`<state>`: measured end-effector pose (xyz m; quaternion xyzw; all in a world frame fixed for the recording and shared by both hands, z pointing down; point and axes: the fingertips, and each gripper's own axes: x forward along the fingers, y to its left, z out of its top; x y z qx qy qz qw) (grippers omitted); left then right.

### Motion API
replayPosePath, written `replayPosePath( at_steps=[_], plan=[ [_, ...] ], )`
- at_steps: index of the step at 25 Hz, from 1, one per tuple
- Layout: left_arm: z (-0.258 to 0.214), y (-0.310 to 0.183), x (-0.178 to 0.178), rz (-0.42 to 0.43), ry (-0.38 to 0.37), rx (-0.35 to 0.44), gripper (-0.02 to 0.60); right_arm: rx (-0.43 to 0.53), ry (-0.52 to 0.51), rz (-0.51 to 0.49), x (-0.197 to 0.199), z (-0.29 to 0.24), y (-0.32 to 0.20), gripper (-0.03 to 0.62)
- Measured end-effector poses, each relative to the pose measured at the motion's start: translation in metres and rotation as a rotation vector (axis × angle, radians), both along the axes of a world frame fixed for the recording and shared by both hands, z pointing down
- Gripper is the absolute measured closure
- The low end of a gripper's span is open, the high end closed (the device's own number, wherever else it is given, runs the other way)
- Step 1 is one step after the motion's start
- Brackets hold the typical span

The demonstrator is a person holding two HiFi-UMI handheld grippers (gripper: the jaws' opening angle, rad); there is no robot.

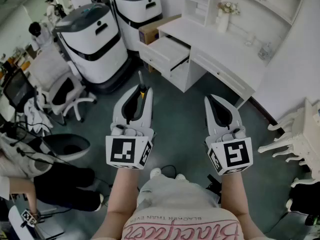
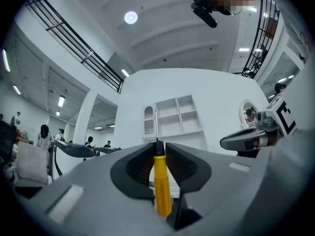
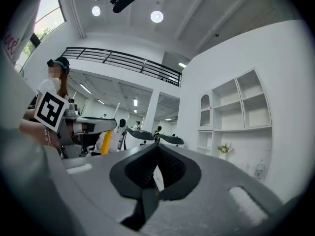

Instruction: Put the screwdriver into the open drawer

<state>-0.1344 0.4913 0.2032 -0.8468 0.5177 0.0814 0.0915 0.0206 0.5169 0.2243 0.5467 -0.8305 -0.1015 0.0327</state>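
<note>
Left tongs [image 2: 157, 144] clamp the screwdriver [image 2: 161, 186] (handle mostly hidden from above); right tongs [image 3: 156, 147] clenched, empty.

Bare floor [image 1: 185, 104] lies open in front of the pulled-out drawer [image 1: 172, 51], which can be reached from above. Just left of the drawer sit a cardboard box [image 1: 156, 29] and two tall white-and-black machines [image 1: 92, 41], closing off that side. An office chair [image 1: 62, 91] crowds the near left. To the right the desk [image 1: 220, 64] runs on, and white furniture legs [image 1: 285, 144] stand well apart.
</note>
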Motion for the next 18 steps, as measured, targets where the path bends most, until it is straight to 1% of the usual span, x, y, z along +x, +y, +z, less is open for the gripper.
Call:
replayPosePath(
  at_steps=[6,10,14,18],
  plan=[
    [-0.001,0.005,0.011,-0.014,-0.010,0.020,0.489,0.007,-0.013,-0.011,0.014,0.005,0.003,0.594],
    [-0.002,0.005,0.015,-0.028,-0.012,0.015,0.489,0.009,-0.048,-0.028,0.022,0.004,0.000,0.594],
    [-0.001,-0.008,0.014,-0.042,-0.012,0.005,0.489,0.006,-0.030,-0.029,0.022,0.006,-0.011,0.593],
    [0.004,-0.030,0.011,-0.039,-0.008,-0.003,0.489,0.000,-0.037,-0.021,0.021,0.012,-0.034,0.594]
  ],
)
